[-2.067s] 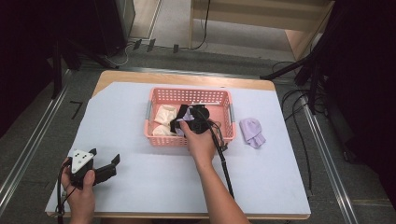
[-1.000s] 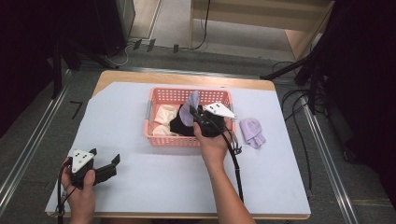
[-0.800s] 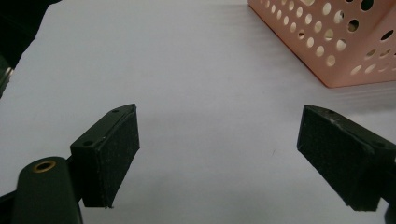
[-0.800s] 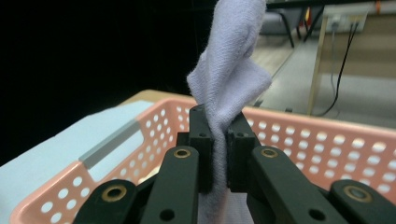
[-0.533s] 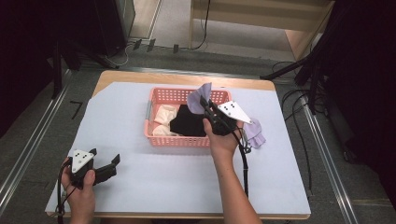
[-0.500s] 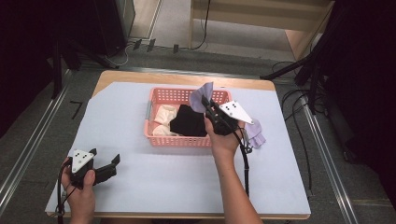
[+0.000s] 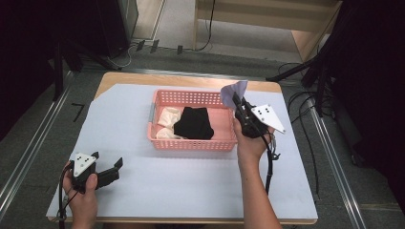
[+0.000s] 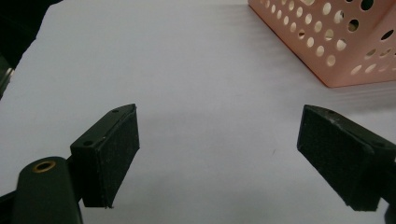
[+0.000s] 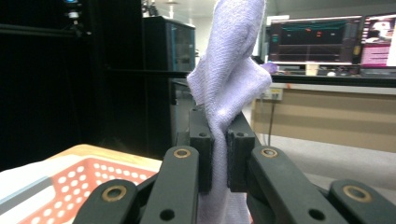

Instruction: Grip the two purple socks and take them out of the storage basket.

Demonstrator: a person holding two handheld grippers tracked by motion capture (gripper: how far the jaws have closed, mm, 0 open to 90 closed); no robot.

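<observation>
Your right gripper [image 7: 237,102] has come up out of the pink basket [image 7: 191,141] and swung to its right rim, jaws clamped tight on a lilac sock [image 7: 232,92]; in the right gripper view that sock [image 9: 227,84] stands pinched between the pads, well clear of the basket; a moment ago you were down among the clothes, so the pick looks done; a black garment [image 7: 193,123] and cream pieces [image 7: 166,117] lie in the basket; my guess is the sock goes to the tabletop [image 7: 296,157] on the right, where a lilac one lay earlier; your left gripper [image 7: 107,172] has stayed parked near the front left corner, jaws wide apart over bare white cover.
</observation>
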